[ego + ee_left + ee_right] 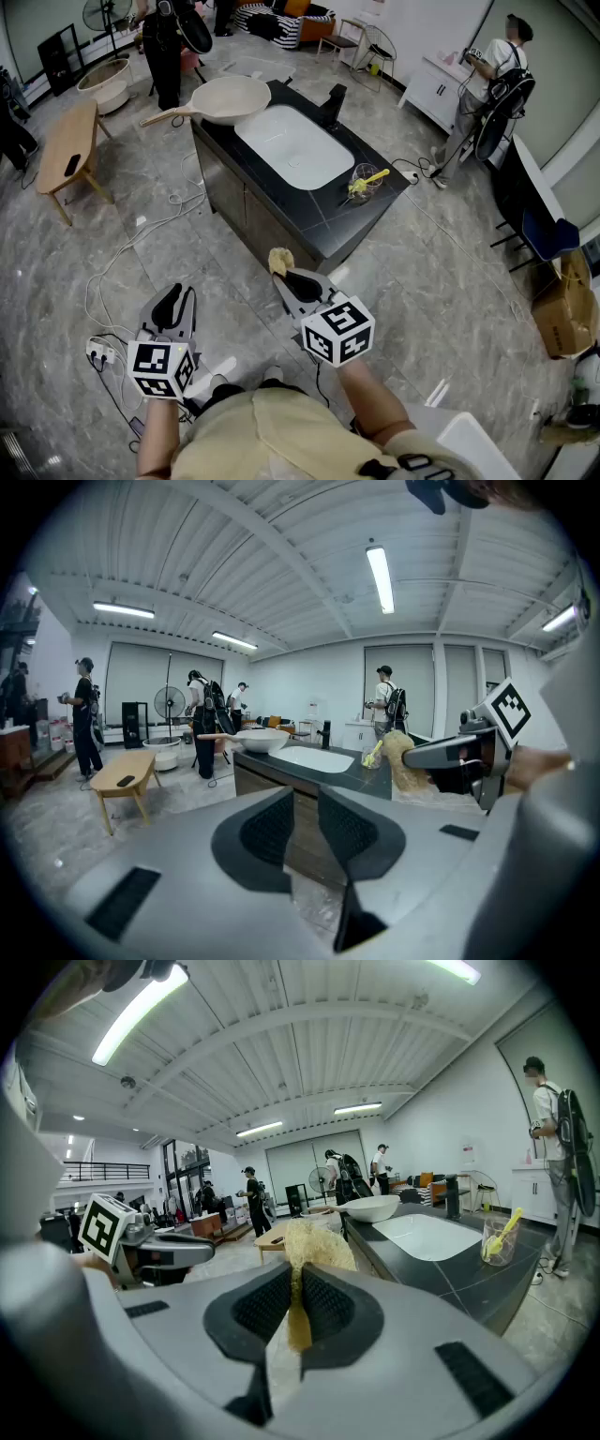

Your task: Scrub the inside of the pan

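A black surface [323, 223] with a white sink [295, 148] stands on a grey stone floor [431, 281]. A low wooden bench [67, 142] is off to the side. The pan [231, 97] sits at the far end, just beside the sink, well apart from both grippers. The left gripper [302, 810] has its jaws almost together and holds nothing. The right gripper [296, 1299] has its jaws squeezed on a yellow scrubber [315, 1241].

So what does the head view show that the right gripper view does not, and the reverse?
Only the head view shows the power strip on the floor and the cardboard box. Only the right gripper view shows the ceiling lights. Both show the right gripper holding the scrubber, the left gripper, and the pan, sink and brush glass on the counter.
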Demonstrator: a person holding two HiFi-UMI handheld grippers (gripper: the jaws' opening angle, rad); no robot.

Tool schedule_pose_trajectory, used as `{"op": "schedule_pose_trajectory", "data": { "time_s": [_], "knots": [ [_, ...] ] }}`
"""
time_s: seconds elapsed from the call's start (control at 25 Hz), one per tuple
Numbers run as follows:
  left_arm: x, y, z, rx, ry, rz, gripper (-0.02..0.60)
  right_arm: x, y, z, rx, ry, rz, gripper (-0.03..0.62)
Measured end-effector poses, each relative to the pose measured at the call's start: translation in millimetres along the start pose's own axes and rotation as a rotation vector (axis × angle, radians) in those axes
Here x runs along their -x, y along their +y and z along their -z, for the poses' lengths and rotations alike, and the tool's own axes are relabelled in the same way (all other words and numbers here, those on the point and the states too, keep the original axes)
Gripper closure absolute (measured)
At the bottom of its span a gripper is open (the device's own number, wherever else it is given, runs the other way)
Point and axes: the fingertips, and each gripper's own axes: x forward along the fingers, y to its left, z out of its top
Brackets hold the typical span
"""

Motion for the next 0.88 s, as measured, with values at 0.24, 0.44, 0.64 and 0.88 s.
{"op": "schedule_pose_trajectory", "data": {
  "time_s": [0.24,0.44,0.64,0.88],
  "knots": [
    [-9,-23,5,0.1,0.033,0.085,0.495,12,-17,8,-0.04,0.0,-0.008,0.551],
    [-18,-29,9,0.092,0.078,0.117,0.495,9,-21,10,-0.072,-0.005,-0.036,0.551],
    [-37,-23,9,0.036,0.104,0.126,0.495,-7,-26,9,-0.077,0.009,-0.041,0.551],
    [-85,7,10,0.03,0.13,0.155,0.495,-47,-43,2,-0.062,0.04,-0.027,0.551]
  ]
}}
